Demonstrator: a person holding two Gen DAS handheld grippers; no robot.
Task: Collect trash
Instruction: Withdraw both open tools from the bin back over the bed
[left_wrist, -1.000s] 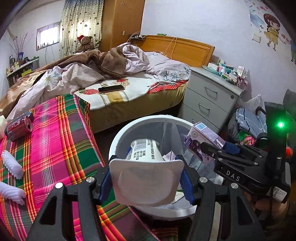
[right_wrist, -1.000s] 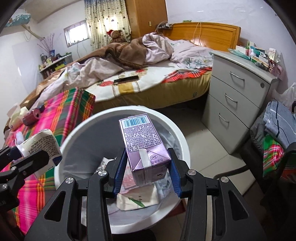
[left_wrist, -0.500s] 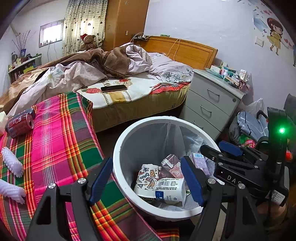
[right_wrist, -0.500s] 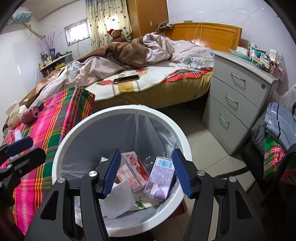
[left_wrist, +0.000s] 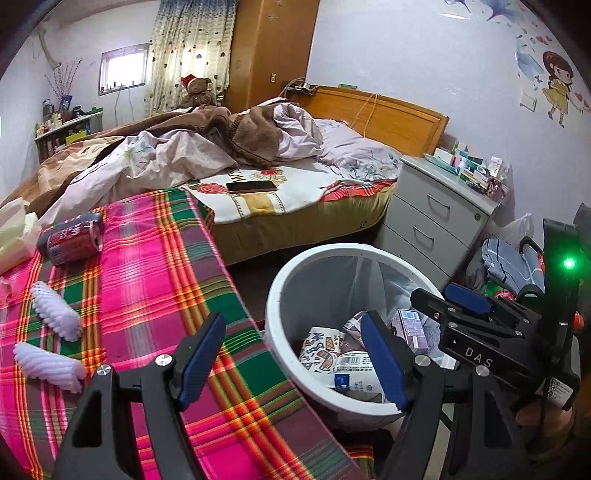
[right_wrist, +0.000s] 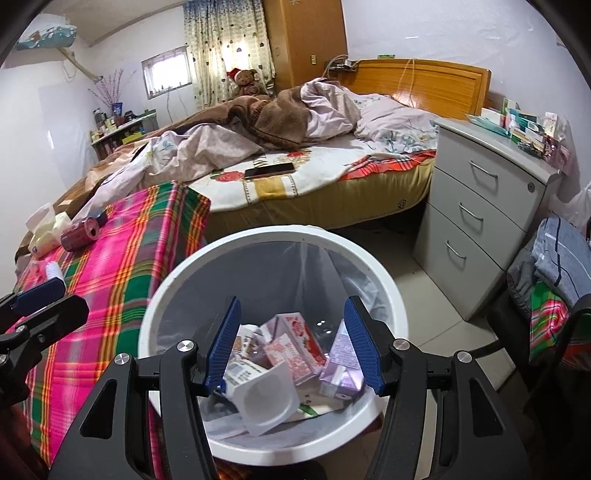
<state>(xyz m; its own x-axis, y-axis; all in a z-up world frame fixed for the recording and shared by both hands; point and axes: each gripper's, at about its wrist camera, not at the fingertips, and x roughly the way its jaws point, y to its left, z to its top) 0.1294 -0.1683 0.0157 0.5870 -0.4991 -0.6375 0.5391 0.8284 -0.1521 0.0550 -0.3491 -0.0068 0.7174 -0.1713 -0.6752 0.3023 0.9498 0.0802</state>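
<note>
A white bin with a clear liner stands on the floor beside the plaid-covered table. Inside lie a white cup, a purple carton and a pink carton. My right gripper hangs open over the bin with nothing between its fingers. My left gripper is open too and holds nothing, straddling the table's edge and the bin's rim. A red can lies on its side at the far left of the plaid cloth.
Two pale ridged objects and a tissue pack lie on the cloth near the can. Behind is a bed with a phone. A grey drawer unit and piled clothes stand to the right.
Both grippers opened: the white cup left my left gripper and the purple carton my right, and both now lie in the bin. My left gripper shifted left towards the plaid cloth.
</note>
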